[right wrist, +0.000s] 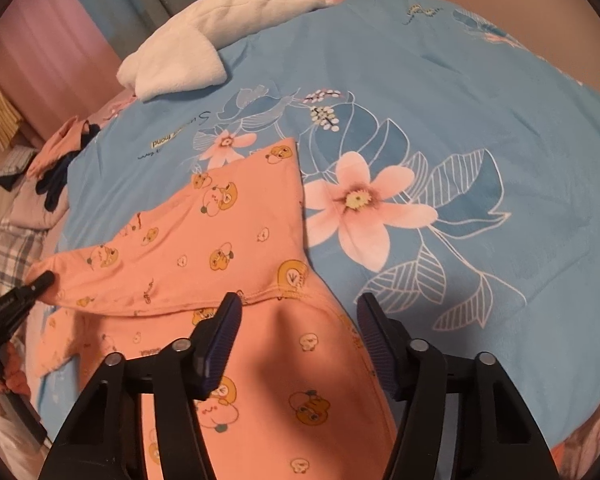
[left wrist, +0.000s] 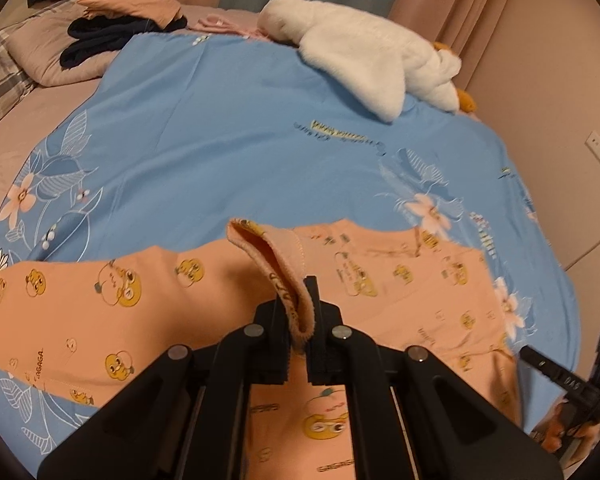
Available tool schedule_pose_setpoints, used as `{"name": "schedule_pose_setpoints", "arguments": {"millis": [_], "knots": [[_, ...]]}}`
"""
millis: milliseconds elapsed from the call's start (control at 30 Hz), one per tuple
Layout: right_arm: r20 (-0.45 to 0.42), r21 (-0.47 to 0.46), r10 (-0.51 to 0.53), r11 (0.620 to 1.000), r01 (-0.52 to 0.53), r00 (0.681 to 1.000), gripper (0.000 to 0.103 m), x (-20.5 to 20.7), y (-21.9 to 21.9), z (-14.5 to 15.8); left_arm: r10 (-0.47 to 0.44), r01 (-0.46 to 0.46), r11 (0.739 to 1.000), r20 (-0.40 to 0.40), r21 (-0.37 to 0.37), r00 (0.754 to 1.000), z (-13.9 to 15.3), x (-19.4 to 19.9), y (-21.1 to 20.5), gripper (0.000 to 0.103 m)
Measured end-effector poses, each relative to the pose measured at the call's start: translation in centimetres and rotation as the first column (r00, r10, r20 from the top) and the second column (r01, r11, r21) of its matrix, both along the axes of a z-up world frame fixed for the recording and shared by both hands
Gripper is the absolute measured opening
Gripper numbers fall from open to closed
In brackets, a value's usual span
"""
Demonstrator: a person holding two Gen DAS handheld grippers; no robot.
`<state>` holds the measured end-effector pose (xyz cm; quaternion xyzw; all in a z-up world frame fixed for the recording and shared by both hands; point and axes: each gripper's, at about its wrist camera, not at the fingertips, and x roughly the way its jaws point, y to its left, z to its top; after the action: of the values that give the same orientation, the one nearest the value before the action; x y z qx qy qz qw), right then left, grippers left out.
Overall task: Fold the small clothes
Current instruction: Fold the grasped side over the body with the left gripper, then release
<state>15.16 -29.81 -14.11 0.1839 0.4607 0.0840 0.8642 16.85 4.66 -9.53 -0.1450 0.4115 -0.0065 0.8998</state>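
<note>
Left gripper [left wrist: 299, 312] pinches a cuff of the peach garment [right wrist: 228, 240], lower centre of its view. Right gripper [right wrist: 296, 336] spread, hovering over the cloth, whose long axis runs toward frame's upper left.

Warm, dim indoor light tints both my views pinkish. A soft shadow falls across the orange baby garment [right wrist: 284, 364] between my right gripper [right wrist: 298, 316] fingers. Fisheye bending curves the blue floral sheet [left wrist: 220, 128], corners vignette black, and fine print looks slightly blurred.
</note>
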Motion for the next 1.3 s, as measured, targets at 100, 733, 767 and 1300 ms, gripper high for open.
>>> {"name": "schedule_pose_setpoints", "arguments": {"millis": [100, 733, 767, 1300], "knots": [[-0.005, -0.013, 0.007, 1.0, -0.007, 1.0, 0.056, 0.3, 0.5, 0.0, 0.008, -0.008, 1.0, -0.03, 0.006, 1.0, -1.0, 0.1, 0.4, 0.005], [-0.003, -0.085, 0.048, 0.995, -0.048, 0.999, 0.056, 1.6, 2.9, 0.5, 0.034, -0.034, 0.999, -0.164, 0.003, 0.986, -6.2, 0.3, 1.7, 0.01], [-0.003, -0.085, 0.05, 0.995, -0.05, 0.999, 0.056, 1.6, 3.0, 0.5, 0.034, -0.035, 0.999, -0.169, -0.004, 0.985, -6.5, 0.3, 1.8, 0.01], [-0.053, -0.096, 0.082, 0.992, -0.087, 0.995, 0.056, 3.7, 4.9, 0.0, 0.077, -0.111, 0.974, -0.174, -0.197, 0.982, -7.7, -0.6, 4.1, 0.012]]}}
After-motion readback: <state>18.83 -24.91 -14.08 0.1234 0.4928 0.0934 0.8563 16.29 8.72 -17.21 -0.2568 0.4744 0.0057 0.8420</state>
